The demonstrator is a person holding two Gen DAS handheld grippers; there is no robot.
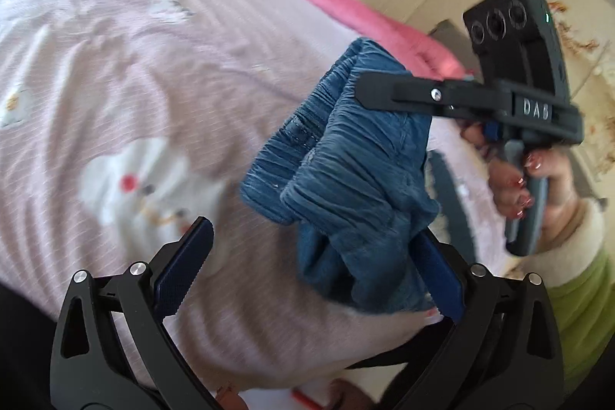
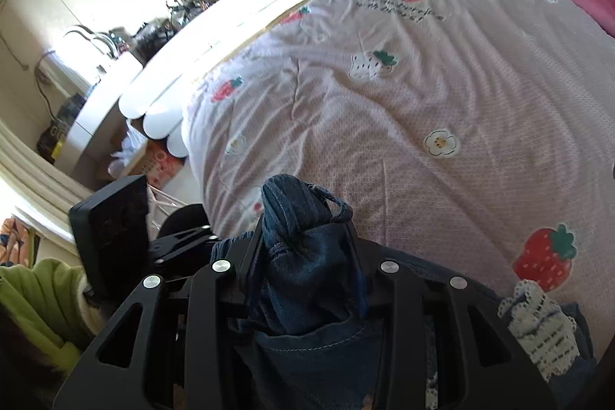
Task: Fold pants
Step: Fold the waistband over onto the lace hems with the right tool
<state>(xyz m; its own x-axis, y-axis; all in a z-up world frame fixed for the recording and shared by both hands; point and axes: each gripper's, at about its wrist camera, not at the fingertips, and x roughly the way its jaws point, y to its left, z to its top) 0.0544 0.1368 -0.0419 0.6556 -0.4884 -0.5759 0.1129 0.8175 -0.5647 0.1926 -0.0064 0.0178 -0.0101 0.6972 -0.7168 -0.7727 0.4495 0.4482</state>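
Pants (image 1: 346, 160): bunched denim held above the bed (image 1: 134, 83), between our two claws.
Left claw (image 1: 307, 268): spread wide; cloth only drapes its right finger.
Right claw (image 2: 303, 256): clenched on the waistband.
Risk: we judge the draped side could slip off.
Room: bedspread beyond the pants lies bare.

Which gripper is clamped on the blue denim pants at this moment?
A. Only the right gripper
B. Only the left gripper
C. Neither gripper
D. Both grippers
A. In the right wrist view the right gripper is shut on a bunched part of the pants, while in the left wrist view the left gripper stands open, the pants merely draping against one finger.
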